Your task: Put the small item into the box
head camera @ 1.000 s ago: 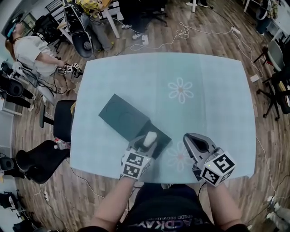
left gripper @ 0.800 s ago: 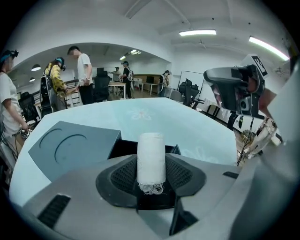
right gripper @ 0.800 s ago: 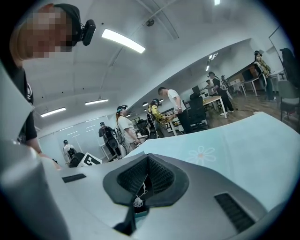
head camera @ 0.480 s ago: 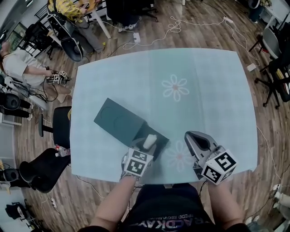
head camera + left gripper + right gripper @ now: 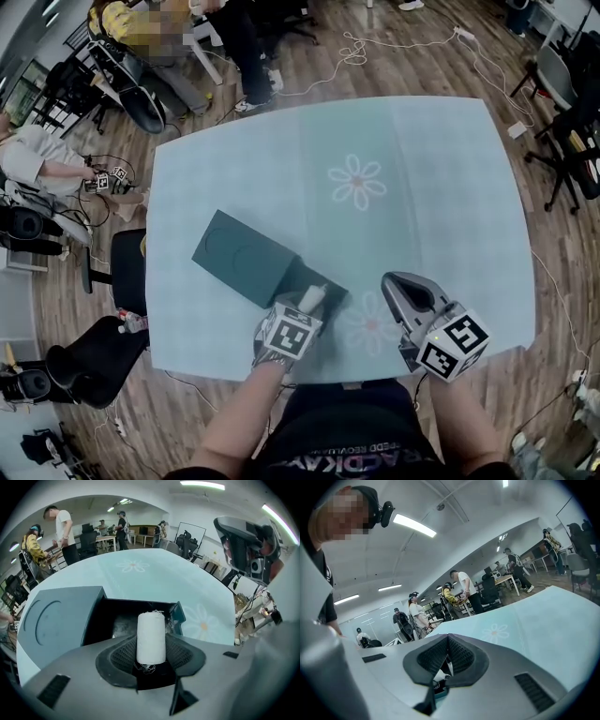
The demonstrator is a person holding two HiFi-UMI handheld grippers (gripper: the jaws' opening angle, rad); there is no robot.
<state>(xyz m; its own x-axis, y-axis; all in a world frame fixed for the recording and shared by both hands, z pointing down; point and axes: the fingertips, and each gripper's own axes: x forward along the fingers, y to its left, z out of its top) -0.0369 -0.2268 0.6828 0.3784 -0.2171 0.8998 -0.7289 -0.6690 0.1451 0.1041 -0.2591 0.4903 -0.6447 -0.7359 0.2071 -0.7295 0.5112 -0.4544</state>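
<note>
- A person (image 5: 37, 157) sits far off on the left, and a black chair (image 5: 127, 267) stands just beside the left edge of the table (image 5: 450, 187)
- The table is pale blue and has flowers (image 5: 356, 181) drawn on it
- The box (image 5: 136, 613) is dark and sits on the near left part of the table, and it is open
- Its lid (image 5: 56, 618) lies flat on the table on the left side of the box and is joined to it
- The inside of the box is black, with a pale grey patch (image 5: 119, 626) on the bottom, and I cannot tell what that patch is
- The small item is a white roll (image 5: 151, 637) with loose threads at both ends
- The roll stands upright over the near edge of the open box, and I cannot tell if it touches the box
- The left gripper (image 5: 151, 654) pinches the roll, with one dark pad on each side of it
- The right gripper (image 5: 448, 648) is to the right, well apart from the box, above a flower near the front edge of the table
- Its fingers are pressed together at the tips
- Cables (image 5: 361, 52) lie on the wood floor past the far side of the table
- Office chairs (image 5: 561, 103) stand off to the right of the table
</note>
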